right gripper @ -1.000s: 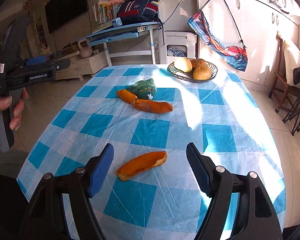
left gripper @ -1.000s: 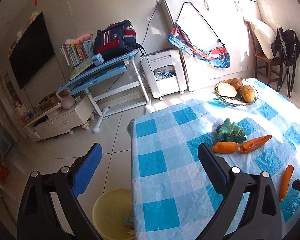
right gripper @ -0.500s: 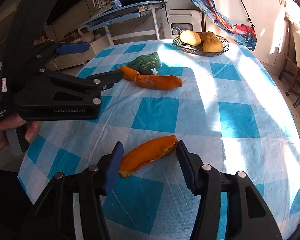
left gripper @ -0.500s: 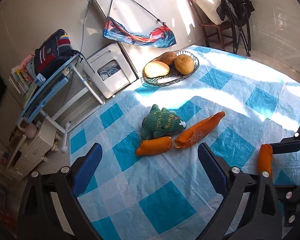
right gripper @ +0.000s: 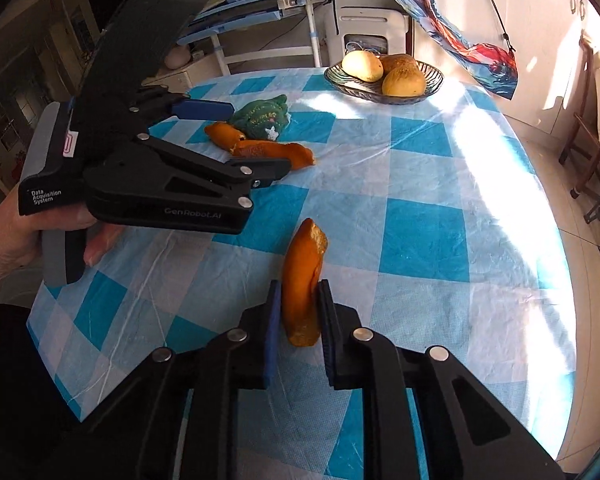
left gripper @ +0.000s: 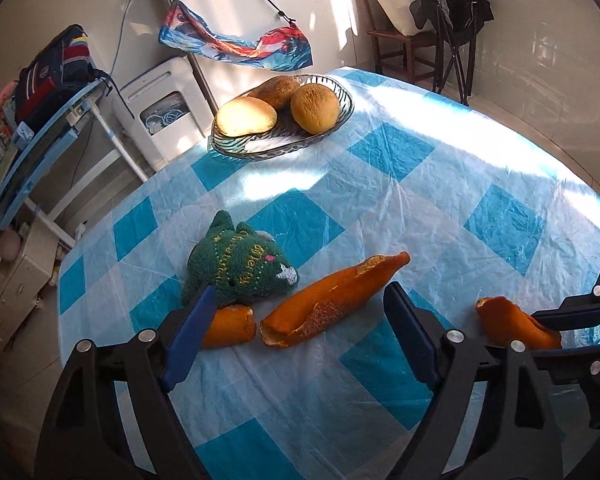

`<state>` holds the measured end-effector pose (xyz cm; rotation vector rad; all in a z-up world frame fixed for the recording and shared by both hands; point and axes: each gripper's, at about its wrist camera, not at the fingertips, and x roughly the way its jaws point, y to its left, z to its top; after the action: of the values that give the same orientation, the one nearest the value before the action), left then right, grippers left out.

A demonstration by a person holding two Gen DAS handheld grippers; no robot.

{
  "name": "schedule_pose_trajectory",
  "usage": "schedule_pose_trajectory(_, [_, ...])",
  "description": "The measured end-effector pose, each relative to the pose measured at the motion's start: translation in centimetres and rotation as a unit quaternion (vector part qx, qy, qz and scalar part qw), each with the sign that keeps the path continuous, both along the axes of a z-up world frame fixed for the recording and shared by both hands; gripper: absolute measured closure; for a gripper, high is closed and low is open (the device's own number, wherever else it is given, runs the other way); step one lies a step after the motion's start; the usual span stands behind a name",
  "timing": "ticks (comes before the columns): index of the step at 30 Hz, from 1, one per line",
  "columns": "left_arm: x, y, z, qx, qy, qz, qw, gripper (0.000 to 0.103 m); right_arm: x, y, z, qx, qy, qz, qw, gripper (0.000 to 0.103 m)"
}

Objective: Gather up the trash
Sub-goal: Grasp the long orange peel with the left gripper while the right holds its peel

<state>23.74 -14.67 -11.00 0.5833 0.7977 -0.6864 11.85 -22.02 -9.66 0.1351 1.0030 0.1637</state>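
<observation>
My right gripper (right gripper: 296, 312) is closing on a curled orange peel strip (right gripper: 304, 276) near the green plush toy (right gripper: 262, 116); my left gripper (left gripper: 296, 332), jaws wide and closing with nothing pinched yet, straddles the long orange peel (left gripper: 332, 300) beside that toy. Next, I should lift mine clear.

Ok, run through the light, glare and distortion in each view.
Left wrist view: hard sunlight washes out the tablecloth beyond the fruit bowl; the fisheye bows the table's edge and darkens the corners. Right wrist view: glare bleaches the cloth's right side; the left gripper is dark and backlit; the held orange peel stays sharp.
</observation>
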Motion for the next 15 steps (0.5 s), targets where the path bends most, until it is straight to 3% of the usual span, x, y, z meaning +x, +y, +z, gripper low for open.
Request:
schedule_pose_trajectory(2, [0.1,-0.3,-0.3,-0.005,0.012,-0.001,0.9999,0.030,0.1,-0.4,0.0,0.005,0.001,-0.002,1.000,0.084])
schedule_pose_trajectory(4, [0.4,-0.2,-0.2,-0.012,0.044,-0.003,0.9990,0.042,0.2,-0.7,0.0,0.009,0.002,-0.004,1.000,0.084])
schedule_pose_trajectory(9, [0.1,0.0,0.0,0.006,0.067,-0.016,0.9976,0.081,0.4,-0.8,0.0,0.021,0.002,-0.002,1.000,0.084])
schedule_pose_trajectory(15, [-1.4,1.7,1.2,-0.002,0.099,-0.040,0.9943,0.084,0.3,0.2,0.2,0.028,0.001,0.015,0.999,0.084])
